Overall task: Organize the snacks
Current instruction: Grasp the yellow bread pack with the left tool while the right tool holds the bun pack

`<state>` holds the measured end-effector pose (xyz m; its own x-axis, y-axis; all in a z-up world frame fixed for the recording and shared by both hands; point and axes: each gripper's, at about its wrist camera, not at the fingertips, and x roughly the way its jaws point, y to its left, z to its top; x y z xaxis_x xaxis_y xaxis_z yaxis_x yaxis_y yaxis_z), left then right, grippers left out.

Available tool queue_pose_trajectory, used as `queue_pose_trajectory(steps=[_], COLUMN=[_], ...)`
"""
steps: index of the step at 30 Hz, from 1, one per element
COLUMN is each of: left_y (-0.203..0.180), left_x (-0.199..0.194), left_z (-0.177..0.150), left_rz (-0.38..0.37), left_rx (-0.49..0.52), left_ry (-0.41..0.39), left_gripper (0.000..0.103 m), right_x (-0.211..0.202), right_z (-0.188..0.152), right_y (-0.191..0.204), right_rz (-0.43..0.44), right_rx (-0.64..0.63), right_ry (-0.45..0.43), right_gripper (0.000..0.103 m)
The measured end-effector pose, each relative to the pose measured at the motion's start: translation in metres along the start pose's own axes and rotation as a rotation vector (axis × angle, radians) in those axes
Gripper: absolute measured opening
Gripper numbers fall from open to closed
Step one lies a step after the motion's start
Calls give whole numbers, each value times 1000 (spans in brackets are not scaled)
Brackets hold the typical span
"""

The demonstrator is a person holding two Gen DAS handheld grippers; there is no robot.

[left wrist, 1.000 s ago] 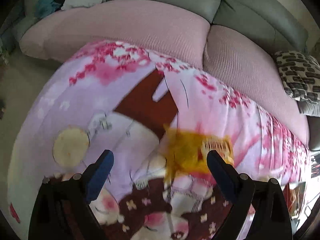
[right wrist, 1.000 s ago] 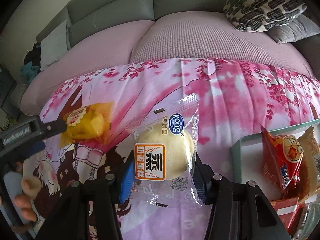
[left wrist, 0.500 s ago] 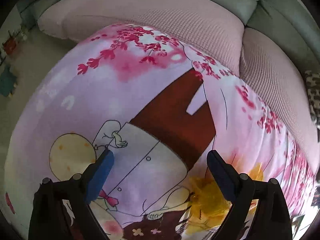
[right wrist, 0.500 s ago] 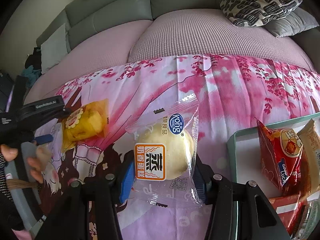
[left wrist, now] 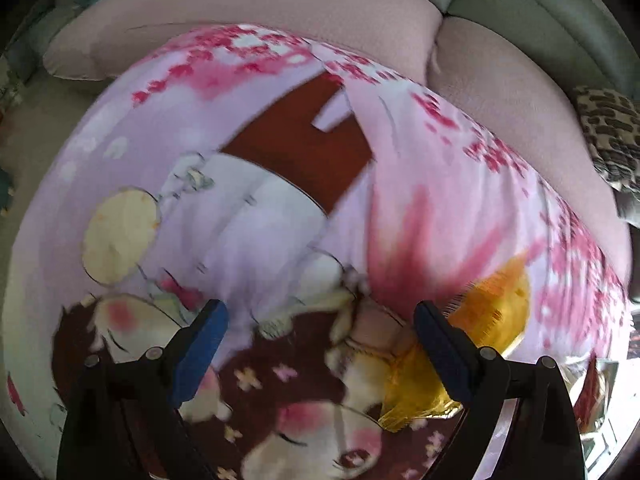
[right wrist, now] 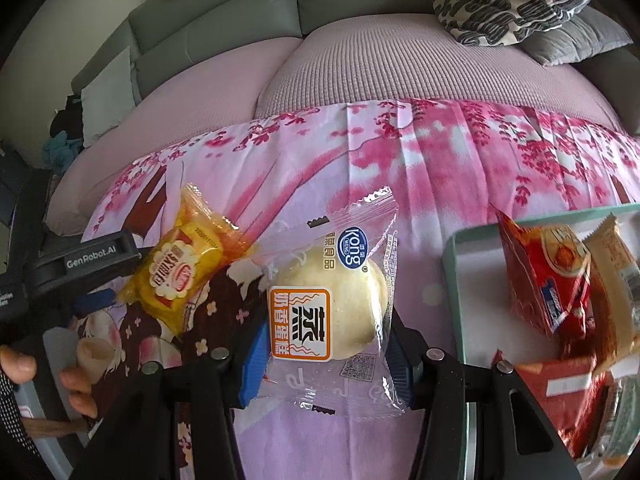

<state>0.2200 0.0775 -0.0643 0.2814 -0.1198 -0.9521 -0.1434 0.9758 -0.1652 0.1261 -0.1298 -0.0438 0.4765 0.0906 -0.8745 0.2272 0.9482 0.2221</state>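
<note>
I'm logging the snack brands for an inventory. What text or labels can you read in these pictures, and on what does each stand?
"Kong", "WENG": blue oval on the clear bun packet, held in the right claw.
"GenRobot.AI": side of the left claw.
Chinese lettering on the bun's orange label and on the yellow snack packet: not transcribed.
Red packets in the tray, QR code: too small.
Left wrist view: too blurred to read.

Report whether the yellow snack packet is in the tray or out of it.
Out. The yellow snack packet lies on the floral cloth, left of the steamed cake packet; the tray sits far right.
</note>
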Motion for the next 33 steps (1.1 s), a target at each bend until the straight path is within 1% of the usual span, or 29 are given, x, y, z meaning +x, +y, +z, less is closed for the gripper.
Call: queue_pose_trajectory(steps=[4, 8, 15, 17, 18, 21, 25, 28, 31, 33], left_y=[-11, -19, -32, -29, -26, -23, -38, -50, -56, -54], left_x=[-1, -6, -24, -24, -24, -28, -34, -35, -40, -41], left_z=[-11, -22, -32, -29, -30, -28, -31, -33, -32, -31], left_rz=[-71, -82, -94, -91, -97, -138, -114, -125, -111, -98], left_rx=[17, 19, 25, 2, -28, -58, 28, 84, 111, 104], left_ry=[33, 28, -15, -14, -19, -32, -68, -72, -92, -97], left_gripper=[94, 94, 94, 94, 94, 94, 94, 94, 94, 94], right_x=[-11, -27, -53, -61, -64, -70, -72, -73, -74, -74], right_z=[-5, -12, -21, -25, -28, -35, -36, -35, -36, -36], right_y=[-5, -14, -28, -33, -36, -46, -54, -55, -54, -54], right_rz=[4, -1, -1, -8, -12, -10, -15, 1, 12, 18], right_rx=[11, 32, 62, 70, 73, 89, 113, 111, 106, 106], right_ry=[-7, -27, -58, -65, -68, -64, -59, -63, -64, -62], right_gripper=[54, 54, 54, 54, 54, 54, 54, 54, 54, 54])
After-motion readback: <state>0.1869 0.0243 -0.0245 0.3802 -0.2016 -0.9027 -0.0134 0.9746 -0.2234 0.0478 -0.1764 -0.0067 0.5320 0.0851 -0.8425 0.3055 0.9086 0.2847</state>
